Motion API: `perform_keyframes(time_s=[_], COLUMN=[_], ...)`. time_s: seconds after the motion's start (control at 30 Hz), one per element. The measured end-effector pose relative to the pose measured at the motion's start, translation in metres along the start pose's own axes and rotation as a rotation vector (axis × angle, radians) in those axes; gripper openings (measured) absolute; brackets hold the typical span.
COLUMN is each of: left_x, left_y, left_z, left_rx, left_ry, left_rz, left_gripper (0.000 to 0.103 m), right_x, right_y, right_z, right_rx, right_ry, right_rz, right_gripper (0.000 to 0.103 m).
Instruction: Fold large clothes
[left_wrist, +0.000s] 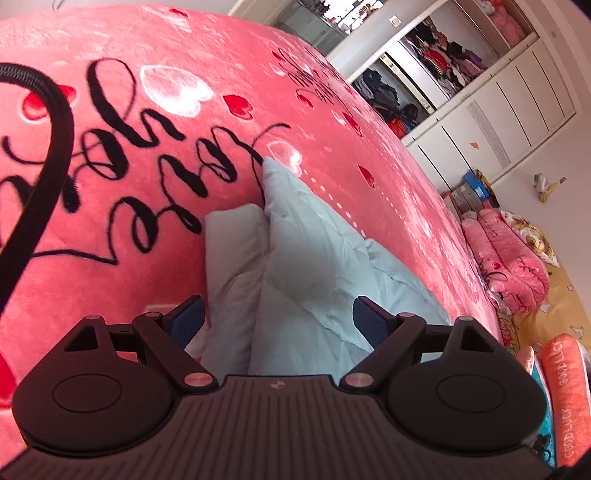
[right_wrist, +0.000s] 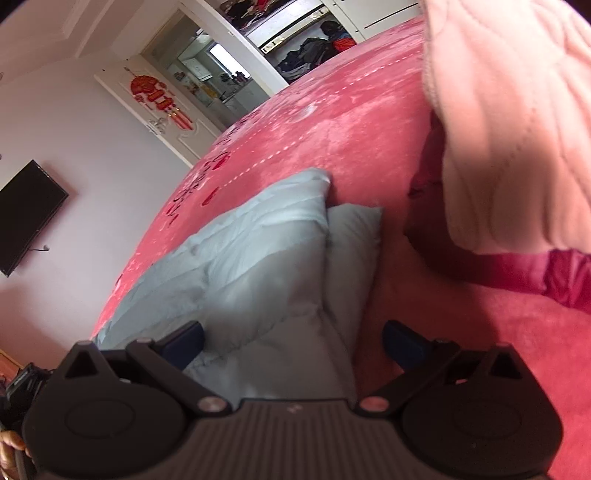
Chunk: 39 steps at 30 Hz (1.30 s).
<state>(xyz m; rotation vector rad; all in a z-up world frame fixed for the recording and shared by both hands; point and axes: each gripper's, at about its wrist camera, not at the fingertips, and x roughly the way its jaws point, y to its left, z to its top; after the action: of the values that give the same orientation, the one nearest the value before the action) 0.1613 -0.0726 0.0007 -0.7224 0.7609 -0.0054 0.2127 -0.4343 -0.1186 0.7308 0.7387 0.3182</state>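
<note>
A pale blue quilted garment lies folded in layers on a pink plush bedspread. My left gripper is open, its blue-padded jaws standing to either side of the garment's near edge without closing on it. The garment also shows in the right wrist view, one corner pointing away. My right gripper is open, its left jaw over the garment's near part and its right jaw over the bedspread.
A black cable loops across the left. A pale pink quilted blanket hangs at upper right over dark red cloth. Pink bedding and an orange pillow lie past the bed's edge. A wardrobe stands behind.
</note>
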Motion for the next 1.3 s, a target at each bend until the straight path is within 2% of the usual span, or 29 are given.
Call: perform_keyframes(time_s=[0.3,0.67,0.7,0.73,0.77,0.8,0.83,0.9,1.0,1.03,1.13,1.3], left_x=[0.037,0.045,0.044,0.044,0.044,0.044,0.042,0.039,0.029,0.027,0.018,-0.006], left_y=[-0.004,-0.025,-0.027,-0.028,-0.029,-0.031,-0.032,-0.035,-0.042,-0.045,-0.054,-0.067], left_z=[0.001,-0.003,-0.004,-0.006,-0.007,-0.009,-0.01,-0.013,-0.014,-0.015,-0.017,-0.016], left_rx=[0.045,0.109,0.114,0.119,0.123,0.127,0.135,0.151,0.181,0.193,0.216,0.244], left_ry=[0.072,0.077,0.072,0.069,0.068,0.065,0.061,0.05,0.025,0.018,-0.007,-0.041], left_rz=[-0.043,-0.049,-0.044,-0.037,-0.032,-0.032,-0.03,-0.025,-0.012,-0.006,-0.001,-0.03], left_gripper=[0.103,0.103,0.099,0.093,0.082,0.074,0.07,0.052,0.037,0.036,0.029,0.024], right_x=[0.019,0.042,0.041,0.041,0.04,0.04,0.04,0.038,0.03,0.026,0.011,-0.02], right_y=[0.005,0.023,0.024,0.024,0.025,0.026,0.027,0.031,0.042,0.047,0.065,0.101], right_z=[0.01,0.012,0.011,0.012,0.012,0.013,0.013,0.012,0.008,0.007,0.003,-0.009], right_rx=[-0.022,-0.088,-0.086,-0.081,-0.075,-0.069,-0.062,-0.056,-0.068,-0.081,-0.141,-0.315], right_ry=[0.009,0.05,0.051,0.054,0.057,0.059,0.061,0.057,0.038,0.028,-0.014,-0.1], right_rz=[0.063,0.131,0.134,0.136,0.134,0.124,0.112,0.096,0.059,0.043,-0.007,-0.093], right_gripper=[0.103,0.103,0.1,0.092,0.087,0.076,0.068,0.059,0.041,0.035,0.027,0.022])
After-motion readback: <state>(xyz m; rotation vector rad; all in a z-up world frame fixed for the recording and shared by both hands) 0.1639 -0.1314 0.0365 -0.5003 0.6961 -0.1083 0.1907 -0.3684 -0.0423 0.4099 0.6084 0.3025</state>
